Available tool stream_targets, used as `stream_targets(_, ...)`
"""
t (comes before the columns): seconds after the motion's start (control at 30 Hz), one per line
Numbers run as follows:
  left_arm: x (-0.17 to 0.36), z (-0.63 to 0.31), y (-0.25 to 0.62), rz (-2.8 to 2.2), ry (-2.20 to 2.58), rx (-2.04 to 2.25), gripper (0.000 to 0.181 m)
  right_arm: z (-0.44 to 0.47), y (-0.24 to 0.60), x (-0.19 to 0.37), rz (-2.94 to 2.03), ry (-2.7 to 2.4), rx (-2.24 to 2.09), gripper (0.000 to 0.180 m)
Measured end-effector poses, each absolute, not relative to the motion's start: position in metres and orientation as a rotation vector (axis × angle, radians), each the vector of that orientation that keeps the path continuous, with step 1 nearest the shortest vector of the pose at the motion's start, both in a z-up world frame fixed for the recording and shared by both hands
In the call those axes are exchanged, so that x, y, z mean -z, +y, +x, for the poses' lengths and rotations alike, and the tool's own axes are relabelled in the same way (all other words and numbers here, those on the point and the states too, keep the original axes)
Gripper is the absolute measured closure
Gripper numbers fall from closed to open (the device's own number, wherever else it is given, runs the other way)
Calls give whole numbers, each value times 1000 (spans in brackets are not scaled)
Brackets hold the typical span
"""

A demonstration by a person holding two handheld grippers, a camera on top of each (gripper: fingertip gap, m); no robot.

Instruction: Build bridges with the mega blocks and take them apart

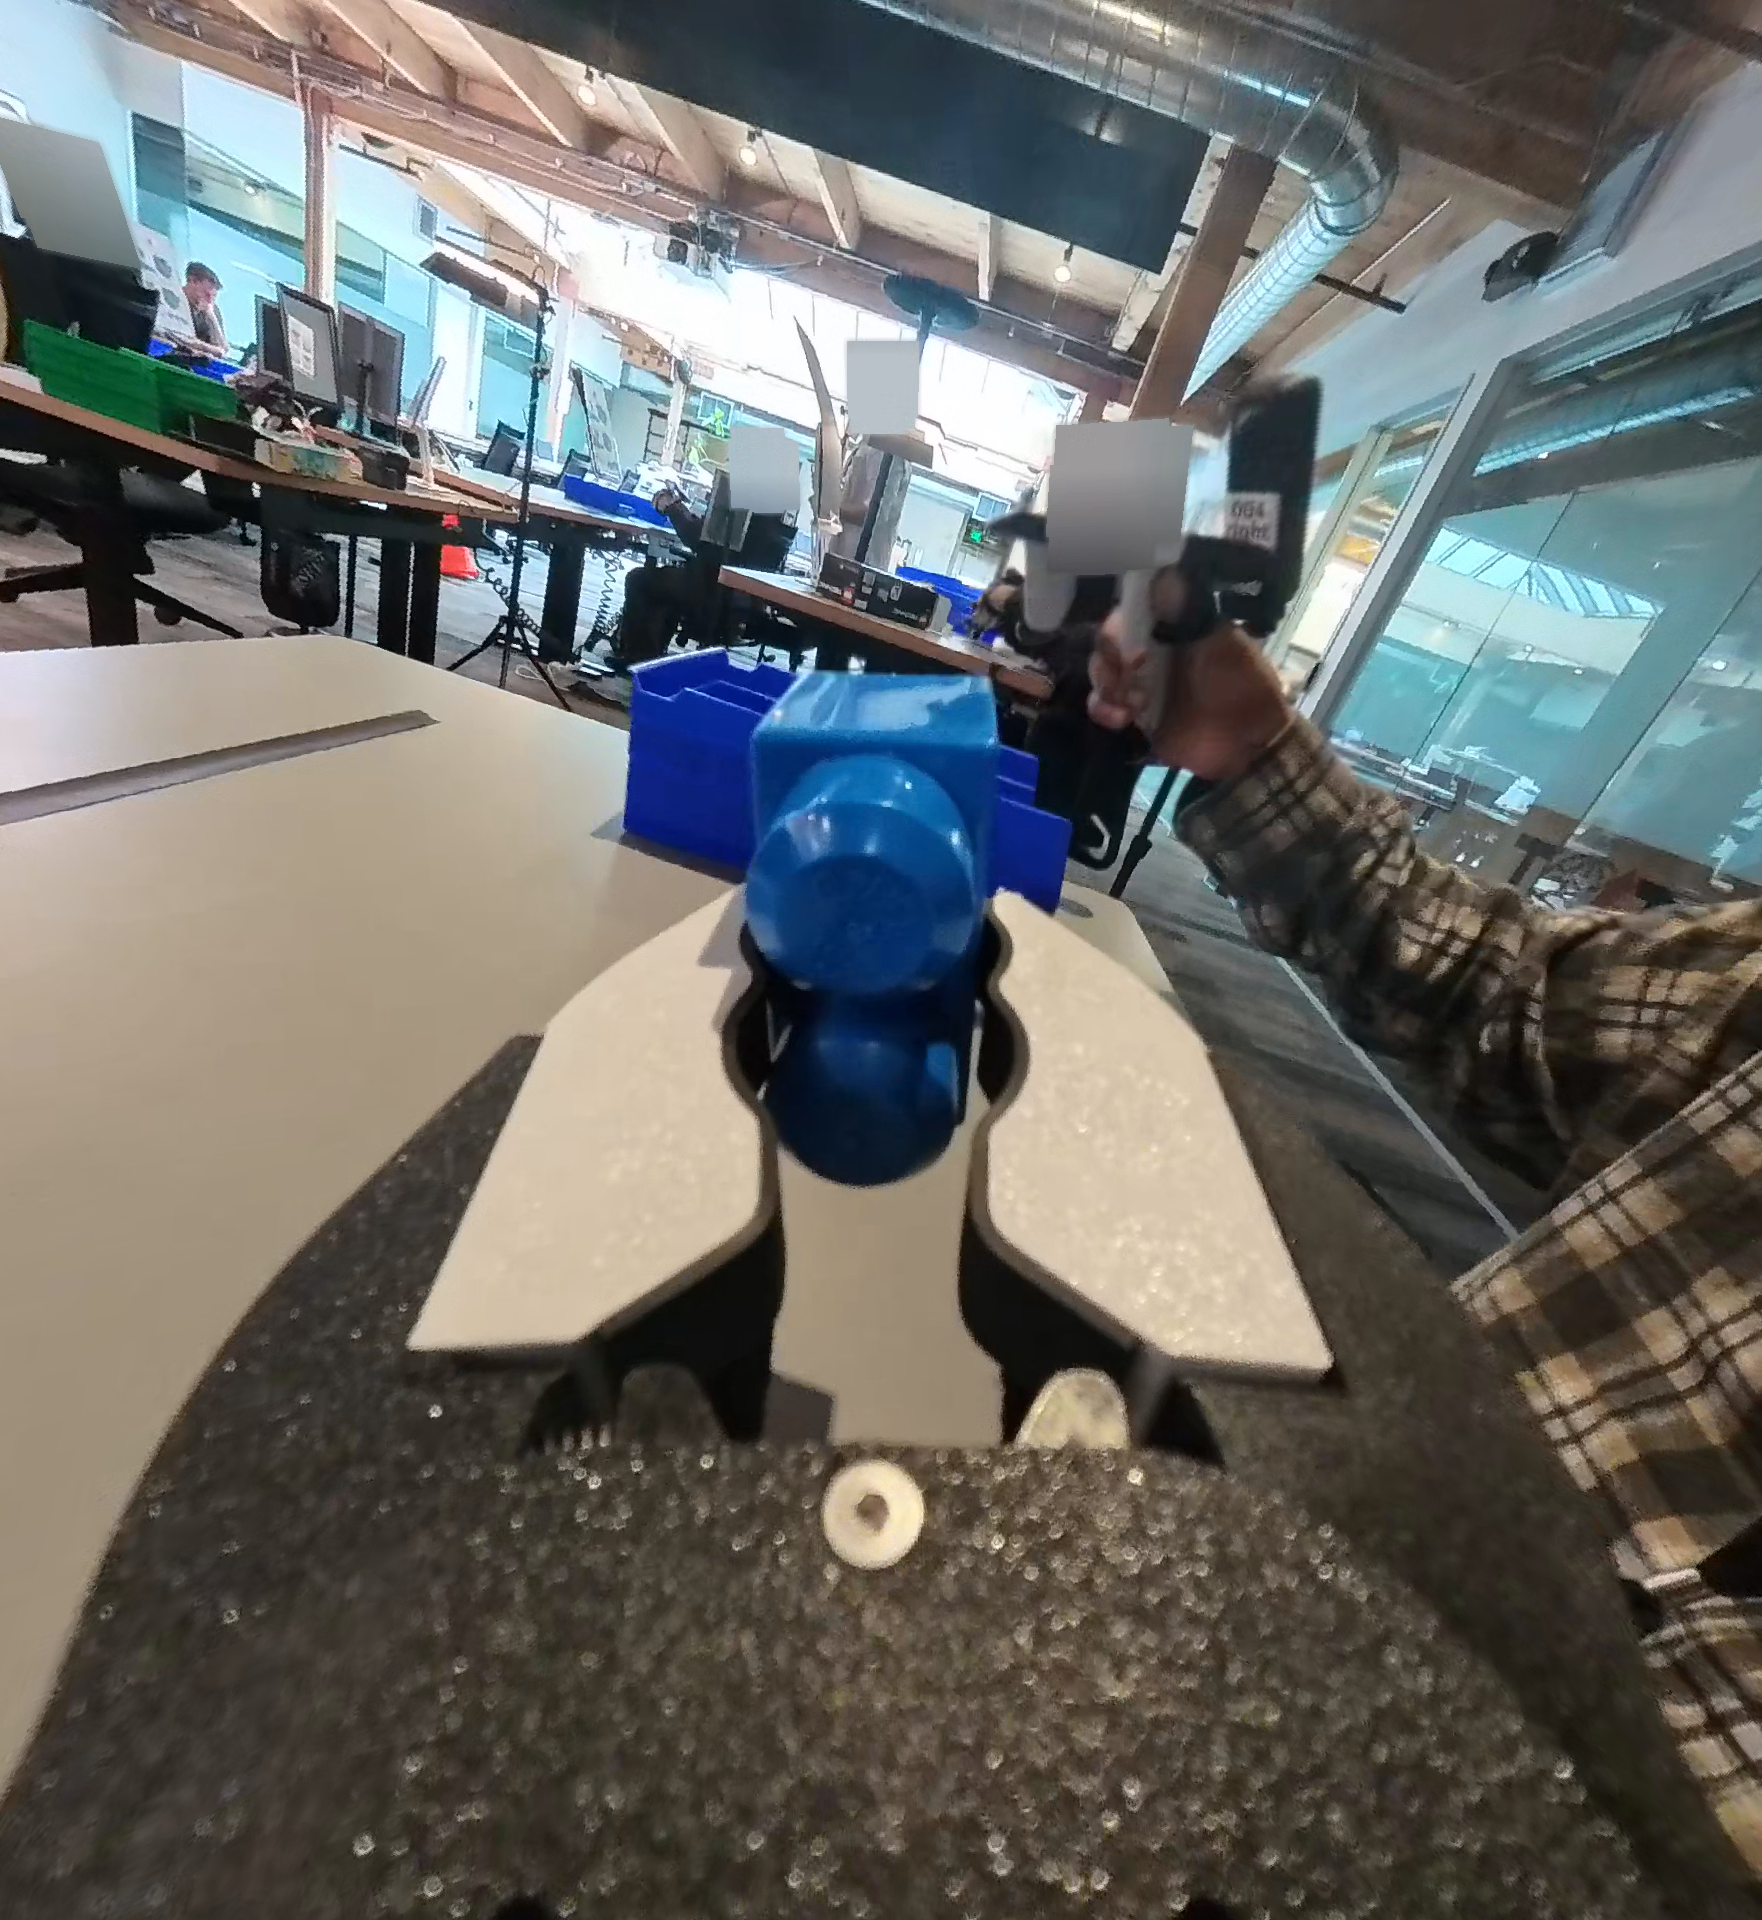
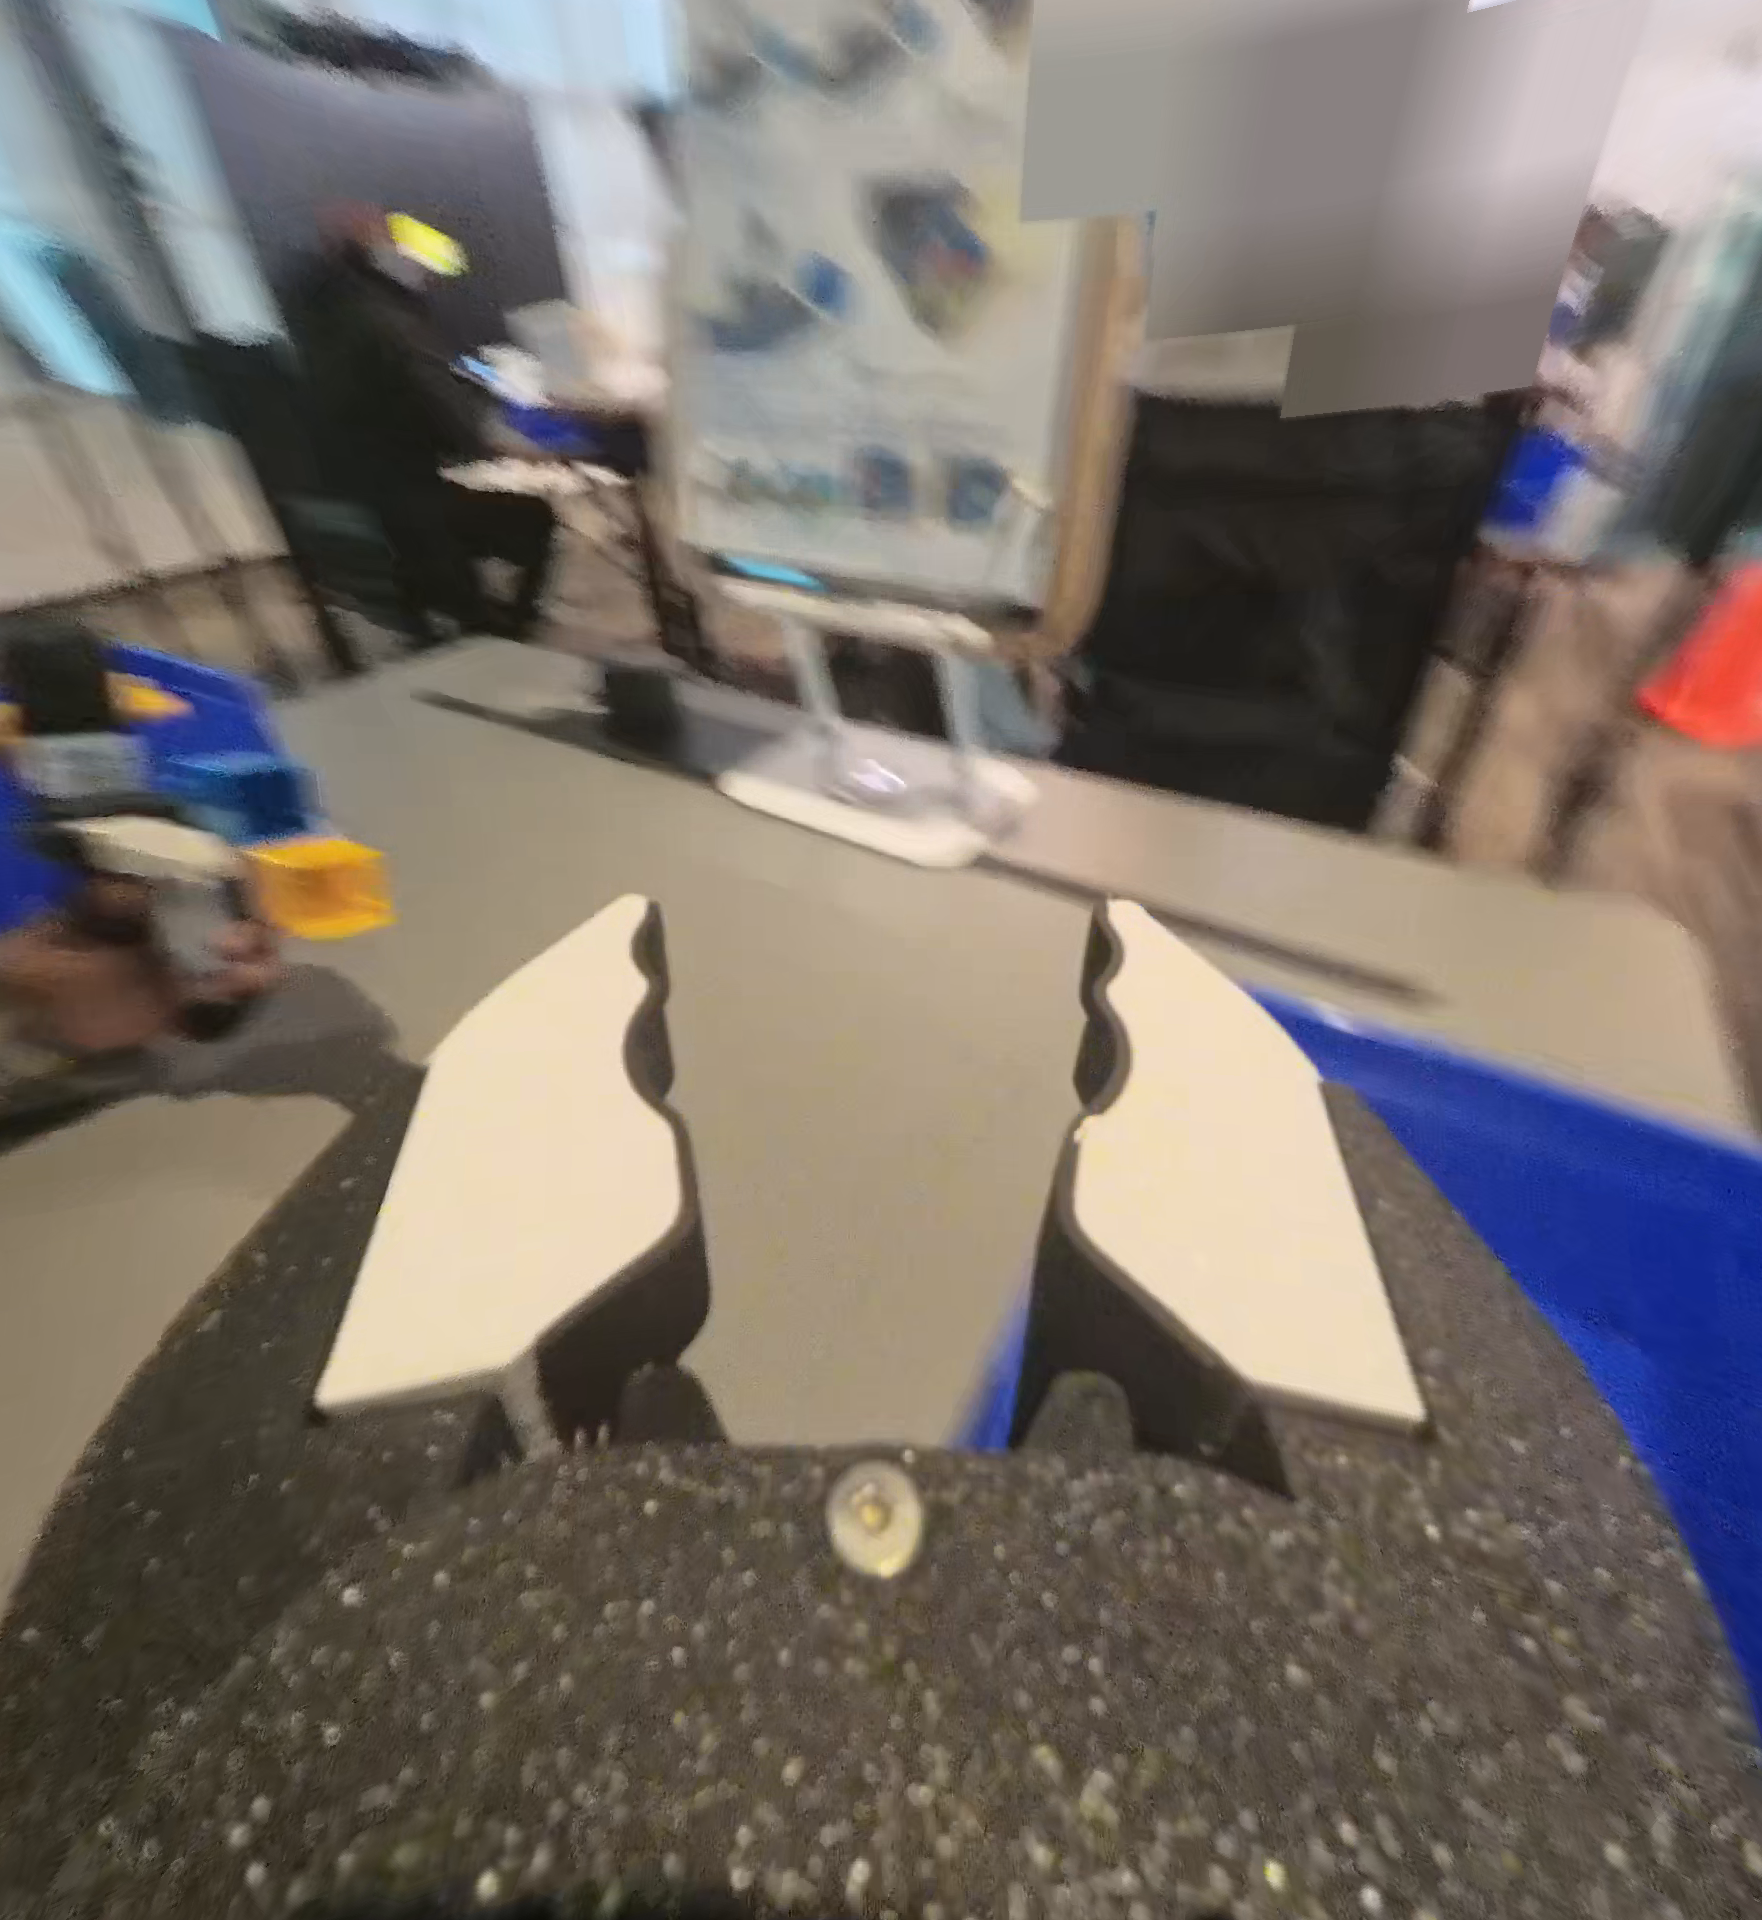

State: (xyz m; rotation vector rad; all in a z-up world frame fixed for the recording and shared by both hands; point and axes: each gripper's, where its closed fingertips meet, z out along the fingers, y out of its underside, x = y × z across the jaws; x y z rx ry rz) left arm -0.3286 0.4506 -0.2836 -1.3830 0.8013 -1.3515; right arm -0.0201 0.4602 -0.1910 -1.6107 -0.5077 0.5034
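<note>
The left gripper (image 1: 861,997) has its fingers closed on a blue block (image 1: 872,831), its long axis running straight ahead toward the blue bin (image 1: 685,753) at the table's (image 1: 233,987) far edge. The right gripper (image 2: 877,997) is held up, fingers spread and empty.

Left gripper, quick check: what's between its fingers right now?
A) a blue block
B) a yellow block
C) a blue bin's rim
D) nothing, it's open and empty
A: in the left wrist view the left gripper is closed on a blue block, its round studs facing the camera, with the blue bin sitting behind it on the table.
</note>
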Motion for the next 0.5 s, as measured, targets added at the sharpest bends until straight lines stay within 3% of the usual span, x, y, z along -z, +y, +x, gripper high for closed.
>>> stream_targets(0.13, 282, -329, 449, -1372, 803, 1355, 144, -155, 443, 185, -1429, -781, -882, 103)
stream_targets(0.33, 274, -327, 440, -1315, 821, 1414, 144, -278, 443, 255, -1457, -1023, -1200, 103)
stream_targets(0.47, 271, -324, 435, -1291, 834, 1452, 144, -307, 437, 273, -1482, -1109, -1324, 122)
stream_targets(0.5, 270, -323, 434, -1286, 833, 1462, 144, -310, 432, 275, -1475, -1145, -1361, 138)
